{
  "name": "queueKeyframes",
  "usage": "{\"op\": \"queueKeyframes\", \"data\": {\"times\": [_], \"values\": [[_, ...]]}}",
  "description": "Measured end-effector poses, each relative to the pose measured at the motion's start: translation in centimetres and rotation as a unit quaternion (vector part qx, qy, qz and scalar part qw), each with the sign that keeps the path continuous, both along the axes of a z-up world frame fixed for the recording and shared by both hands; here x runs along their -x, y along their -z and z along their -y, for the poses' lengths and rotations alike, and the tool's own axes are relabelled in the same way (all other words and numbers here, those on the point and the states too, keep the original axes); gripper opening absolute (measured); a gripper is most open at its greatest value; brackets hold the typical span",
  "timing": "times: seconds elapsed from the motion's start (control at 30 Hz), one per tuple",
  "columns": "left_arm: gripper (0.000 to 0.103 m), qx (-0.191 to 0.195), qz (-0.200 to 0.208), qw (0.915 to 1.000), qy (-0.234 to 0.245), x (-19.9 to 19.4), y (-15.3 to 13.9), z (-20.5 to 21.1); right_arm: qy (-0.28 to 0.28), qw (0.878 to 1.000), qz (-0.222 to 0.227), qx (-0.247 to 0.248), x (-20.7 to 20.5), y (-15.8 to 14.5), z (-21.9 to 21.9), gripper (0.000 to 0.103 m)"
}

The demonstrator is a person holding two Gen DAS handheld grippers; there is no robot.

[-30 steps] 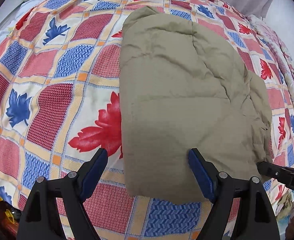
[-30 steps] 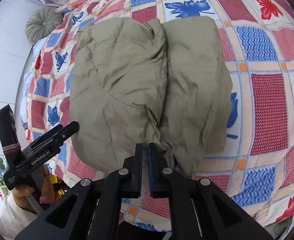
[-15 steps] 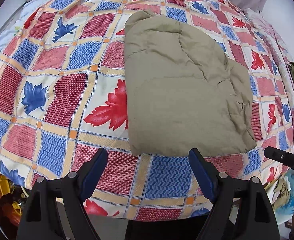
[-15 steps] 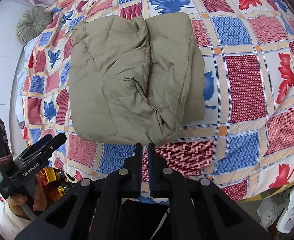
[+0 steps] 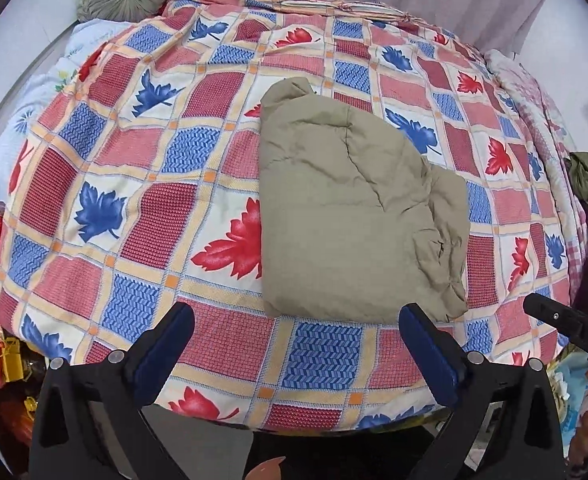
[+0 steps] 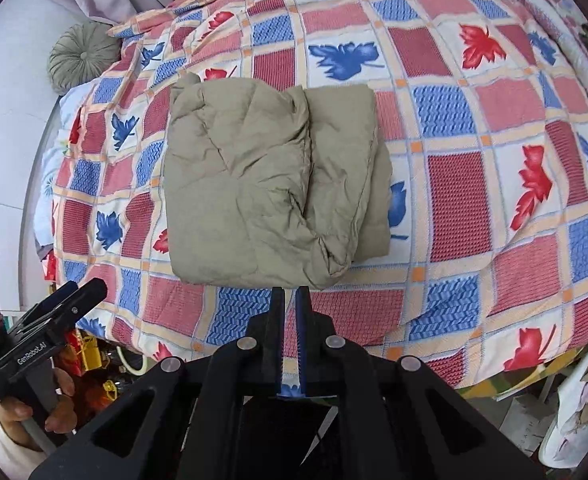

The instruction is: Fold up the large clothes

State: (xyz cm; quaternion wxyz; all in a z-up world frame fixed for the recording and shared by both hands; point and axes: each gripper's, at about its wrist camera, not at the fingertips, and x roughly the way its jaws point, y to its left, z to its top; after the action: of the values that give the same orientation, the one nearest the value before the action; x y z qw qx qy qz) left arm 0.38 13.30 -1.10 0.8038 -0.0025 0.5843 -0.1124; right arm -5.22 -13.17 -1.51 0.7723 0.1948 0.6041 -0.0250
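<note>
Fold looks done: khaki padded garment (image 5: 345, 216) sits bundled on leaf-print patchwork bed (image 5: 134, 184).
L gripper (image 5: 294, 336) agape, R gripper (image 6: 290, 300) closed w/ nothing held; next prob. tidy loose corner.

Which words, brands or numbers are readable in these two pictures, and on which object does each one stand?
"GenRobot.AI": white print on the side of the left gripper, right wrist view.
"DAS": white letters, cut off by the picture edge, on the right gripper, left wrist view.
Faint print on white packaging beside the bed: too blurred to read.
</note>
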Motion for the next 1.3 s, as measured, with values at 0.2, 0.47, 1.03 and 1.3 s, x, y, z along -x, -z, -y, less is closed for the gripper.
{"op": "queueKeyframes", "data": {"times": [0.2, 0.47, 1.03, 1.3], "values": [[0.102, -0.021, 0.038, 0.9991, -0.001, 0.1, -2.9, 0.5, 0.002, 0.999, 0.050, 0.022, -0.6, -3.7, -0.7, 0.071], [0.102, -0.026, 0.077, 0.9965, -0.018, 0.4, -6.0, 0.6, 0.001, 0.993, 0.091, 0.078, -1.2, -7.1, -1.6, 0.084], [0.102, -0.031, 0.094, 0.9949, -0.023, 0.3, -7.5, 0.6, 0.013, 0.987, 0.117, 0.110, -1.7, -9.3, -1.7, 0.103], [0.102, -0.041, 0.099, 0.9939, -0.029, 0.2, -7.5, 0.8, 0.013, 0.988, 0.113, 0.107, -1.6, -9.2, -1.7, 0.103]]}}
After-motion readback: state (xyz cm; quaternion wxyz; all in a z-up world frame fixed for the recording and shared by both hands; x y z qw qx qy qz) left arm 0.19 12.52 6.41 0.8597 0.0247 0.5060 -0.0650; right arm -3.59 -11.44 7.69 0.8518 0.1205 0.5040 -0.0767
